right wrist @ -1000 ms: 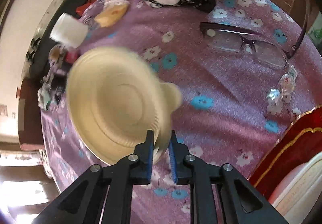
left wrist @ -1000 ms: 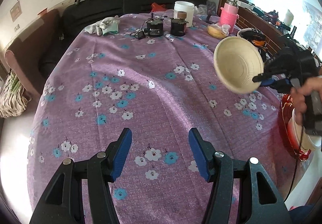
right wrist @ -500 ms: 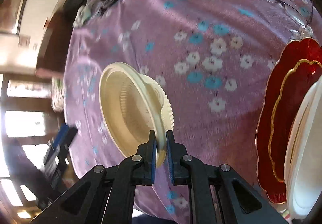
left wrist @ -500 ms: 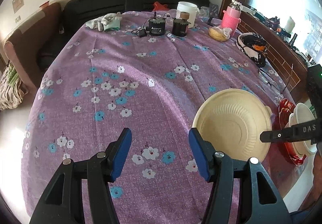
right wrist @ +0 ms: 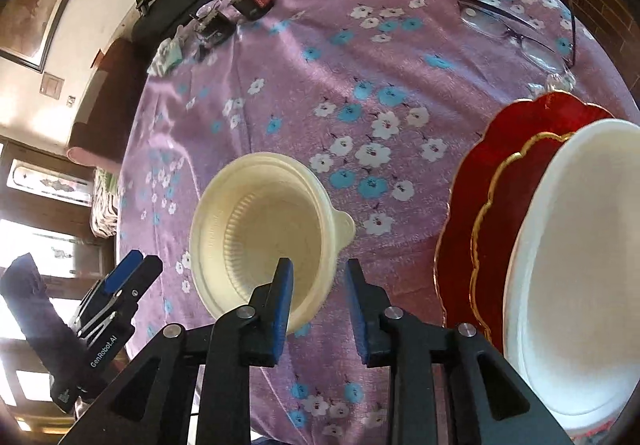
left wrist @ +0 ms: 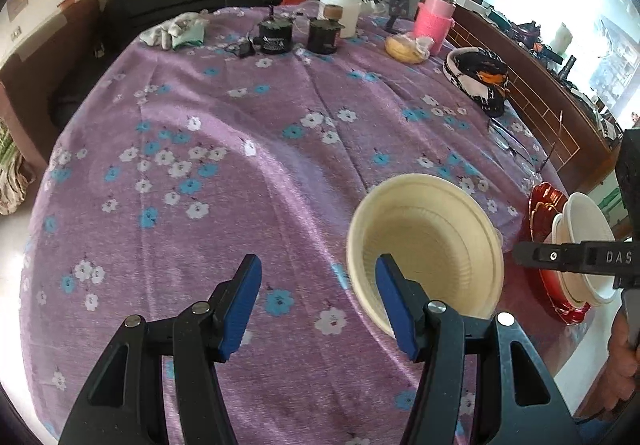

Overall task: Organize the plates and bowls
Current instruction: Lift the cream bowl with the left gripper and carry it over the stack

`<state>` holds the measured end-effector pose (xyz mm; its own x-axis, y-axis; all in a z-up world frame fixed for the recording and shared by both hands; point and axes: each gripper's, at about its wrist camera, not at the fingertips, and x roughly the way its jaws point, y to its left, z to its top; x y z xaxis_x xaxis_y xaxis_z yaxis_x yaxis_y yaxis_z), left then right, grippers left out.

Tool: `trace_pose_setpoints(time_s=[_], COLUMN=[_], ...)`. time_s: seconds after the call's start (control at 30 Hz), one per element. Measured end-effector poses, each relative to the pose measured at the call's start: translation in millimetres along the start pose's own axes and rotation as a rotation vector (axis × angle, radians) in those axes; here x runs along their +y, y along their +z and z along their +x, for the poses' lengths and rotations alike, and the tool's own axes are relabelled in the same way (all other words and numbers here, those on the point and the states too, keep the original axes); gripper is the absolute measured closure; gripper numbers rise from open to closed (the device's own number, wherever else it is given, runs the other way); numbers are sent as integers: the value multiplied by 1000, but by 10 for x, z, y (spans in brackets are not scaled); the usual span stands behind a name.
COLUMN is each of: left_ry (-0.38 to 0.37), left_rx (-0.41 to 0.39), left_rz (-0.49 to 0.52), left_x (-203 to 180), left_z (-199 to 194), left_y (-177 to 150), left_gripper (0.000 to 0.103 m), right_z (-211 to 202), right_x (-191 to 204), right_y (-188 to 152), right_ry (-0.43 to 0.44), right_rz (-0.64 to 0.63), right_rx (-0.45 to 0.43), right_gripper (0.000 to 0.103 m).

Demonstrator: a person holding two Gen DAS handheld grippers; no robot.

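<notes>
Opening, right gripper [right wrist: 318,299] jaws release one cream bowl [right wrist: 264,233]; left gripper [left wrist: 318,303] jaws wide.

Tablecloth [left wrist: 240,165]: purple, printed with white and light-blue flowers. Bowl [right wrist: 260,233] on it: pale cream, ribbed inside. Plate [right wrist: 472,181] just right of the bowl: red, scalloped gold rim. Bowl stack [right wrist: 580,265] on the plate: white. Gripper fingers [right wrist: 282,297]: black with blue pads. Bottle [left wrist: 434,21] at the tablecloth's far edge: pink.

bowl [left wrist: 428,241] on tablecloth [left wrist: 240,173], left of plates [left wrist: 544,205]
</notes>
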<state>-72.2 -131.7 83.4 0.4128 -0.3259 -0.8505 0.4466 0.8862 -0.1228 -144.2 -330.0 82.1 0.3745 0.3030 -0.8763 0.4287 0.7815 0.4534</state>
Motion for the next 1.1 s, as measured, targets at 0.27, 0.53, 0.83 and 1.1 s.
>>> trace_pose_setpoints(time_s=[0.27,0.53,0.83,1.1], left_ry=[7,-8,-1,14], left_rx=[34,72,94,85], left_rz=[45,103,175,176], left_x=[-144,-260,-373,-357], left_z=[166,366,513,507], left_y=[26,39,3,14], left_gripper=[45,63,86,86], right_z=[70,215,354,367], right_x=[21,45,73,75], right_y=[-54,-58,-75,-59], right_ry=[-17,-29,-60,-64], right_rz=[-46,-57,-82,-86], right_rx=[7,29,49,52], right_gripper=[75,75,85,85])
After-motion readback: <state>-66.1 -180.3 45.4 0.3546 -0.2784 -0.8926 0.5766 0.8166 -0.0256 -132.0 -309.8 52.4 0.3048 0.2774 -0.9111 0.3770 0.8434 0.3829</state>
